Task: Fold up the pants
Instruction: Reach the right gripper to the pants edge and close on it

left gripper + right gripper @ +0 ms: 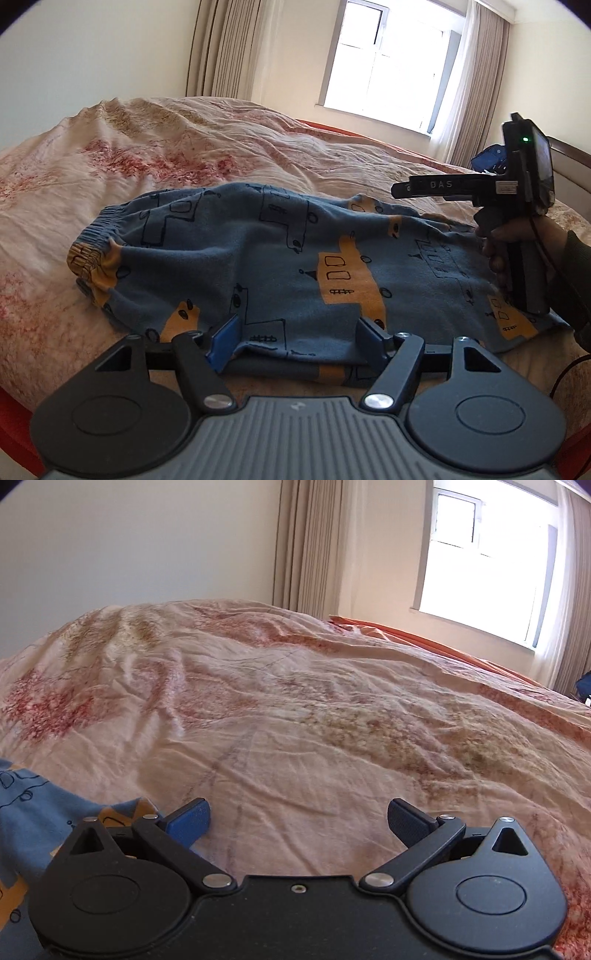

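Blue pants (258, 266) flat on bed (166, 147), waistband at 9 o'clock; left gripper (297, 334) spread at near hem, cloth between pads, unpinched; right gripper (298, 821) spread over bare quilt, pants corner at 8 o'clock; hand (495, 247) at 3 o'clock.
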